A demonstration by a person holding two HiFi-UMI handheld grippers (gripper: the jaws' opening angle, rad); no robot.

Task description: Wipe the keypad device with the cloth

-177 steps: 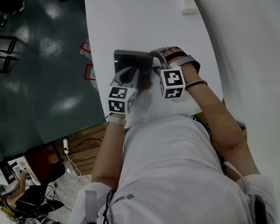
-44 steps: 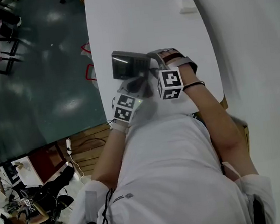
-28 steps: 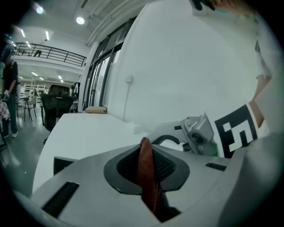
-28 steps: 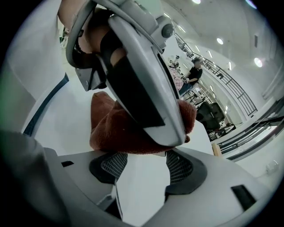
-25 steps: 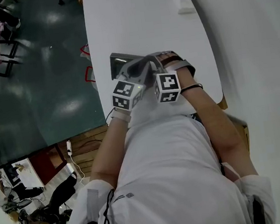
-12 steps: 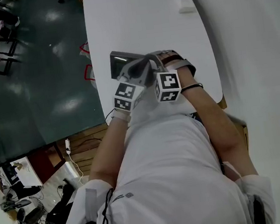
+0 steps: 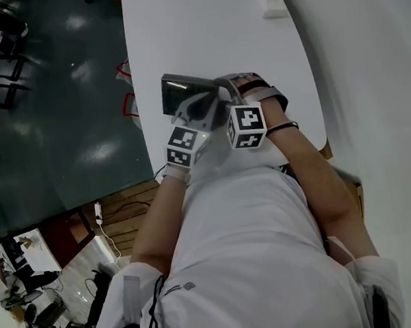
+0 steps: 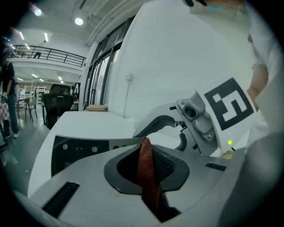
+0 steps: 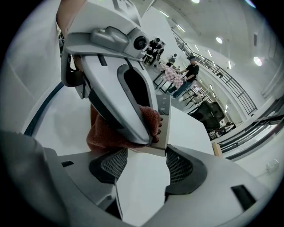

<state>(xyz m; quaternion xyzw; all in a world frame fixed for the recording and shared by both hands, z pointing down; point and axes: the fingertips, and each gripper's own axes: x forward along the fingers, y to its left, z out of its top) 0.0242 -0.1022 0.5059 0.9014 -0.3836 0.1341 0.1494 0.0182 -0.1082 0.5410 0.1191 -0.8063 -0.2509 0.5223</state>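
Keypad device (image 7: 182, 94): flat on the table (image 7: 203, 26), near its left edge; long axis crosswise, dark screen end pointing left.
Left hand-held gripper (image 8: 153, 170): jaws clamped on the red cloth (image 8: 145, 159), which lies against the device.
Right hand-held gripper (image 9: 144, 166): jaws clasping the device's right end.

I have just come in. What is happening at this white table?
A person is cleaning a keypad device on the white table, with a gripper in each hand. The right gripper grips the near edge of the device between its jaws and steadies it. The left gripper is shut on a red cloth and presses it against the face of the device, so the wiping appears to be under way.
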